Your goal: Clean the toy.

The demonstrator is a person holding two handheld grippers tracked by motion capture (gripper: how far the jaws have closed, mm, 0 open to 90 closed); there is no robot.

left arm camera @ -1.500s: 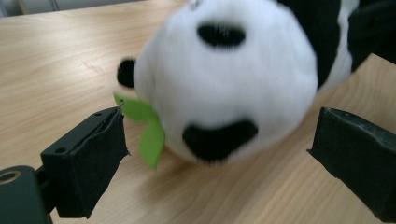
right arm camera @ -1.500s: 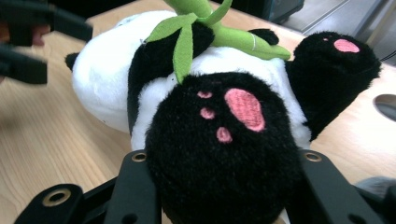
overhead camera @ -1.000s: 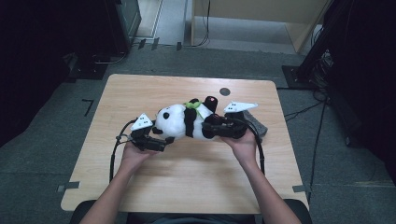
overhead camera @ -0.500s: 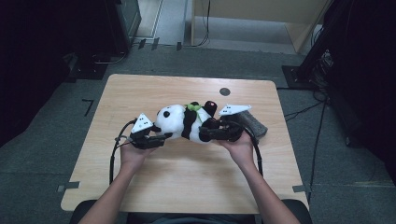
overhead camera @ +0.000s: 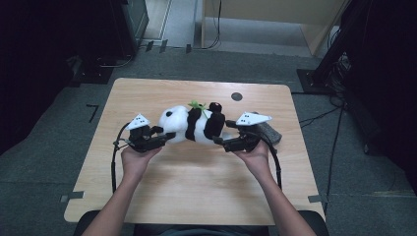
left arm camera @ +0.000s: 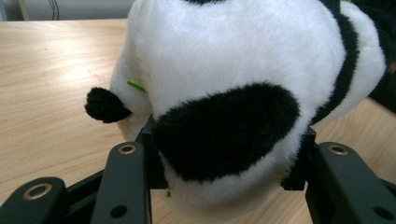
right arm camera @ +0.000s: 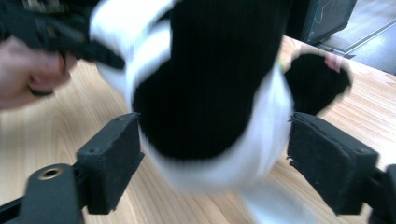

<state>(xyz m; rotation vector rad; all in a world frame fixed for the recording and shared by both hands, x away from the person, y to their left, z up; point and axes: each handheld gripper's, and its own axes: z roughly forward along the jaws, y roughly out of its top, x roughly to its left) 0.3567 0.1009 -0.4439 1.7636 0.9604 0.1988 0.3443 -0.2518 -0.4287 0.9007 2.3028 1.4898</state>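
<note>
The left gripper had just been closing and clamped the plush panda's head. The right gripper had just been opening, its jaws standing apart around the panda's rear. The panda lay lengthwise between them above the wooden counter.

In the right gripper view we see the plush panda smeared by motion blur, its top cut off by the upper edge. In the left gripper view its head runs past the top edge. From the high view, a dark grey thing sits half hidden behind the right gripper; we cannot tell what it is.
</note>
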